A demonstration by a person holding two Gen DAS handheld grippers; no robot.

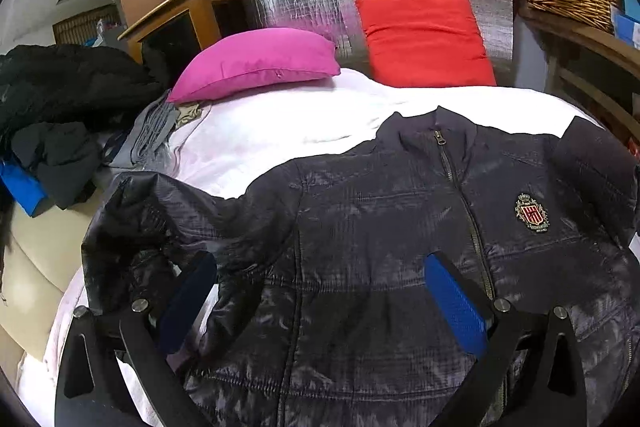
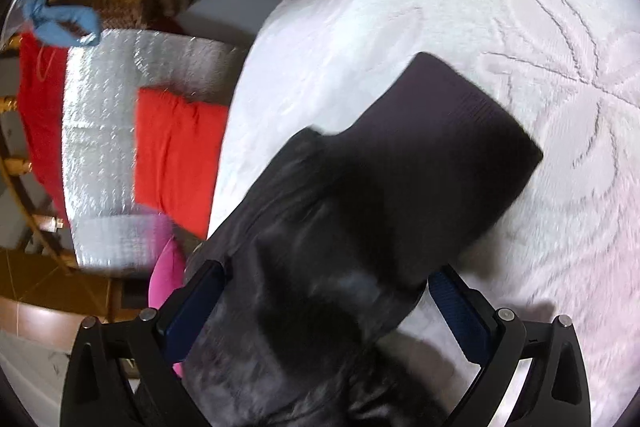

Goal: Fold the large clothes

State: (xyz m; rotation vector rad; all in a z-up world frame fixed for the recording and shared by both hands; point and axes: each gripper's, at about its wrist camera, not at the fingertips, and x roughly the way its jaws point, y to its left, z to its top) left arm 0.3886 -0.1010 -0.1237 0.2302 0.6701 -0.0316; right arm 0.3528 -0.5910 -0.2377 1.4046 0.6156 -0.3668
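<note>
Nearest us, the left gripper [image 1: 320, 291] stands wide open over the lower front of the navy padded jacket [image 1: 400, 227], gripping nothing; we judge it is poised to take the near sleeve [image 1: 160, 227]. Our right gripper [image 2: 326, 303] is likewise spread wide, astride the other sleeve [image 2: 360, 207] with its ribbed cuff [image 2: 460, 131], not visibly clamping it. That jacket lies face up, zipped, on the white bedspread [image 1: 280, 131], laid flat for folding. Beyond it sit a pink cushion [image 1: 260, 63] and a red cushion [image 1: 424, 39].
</note>
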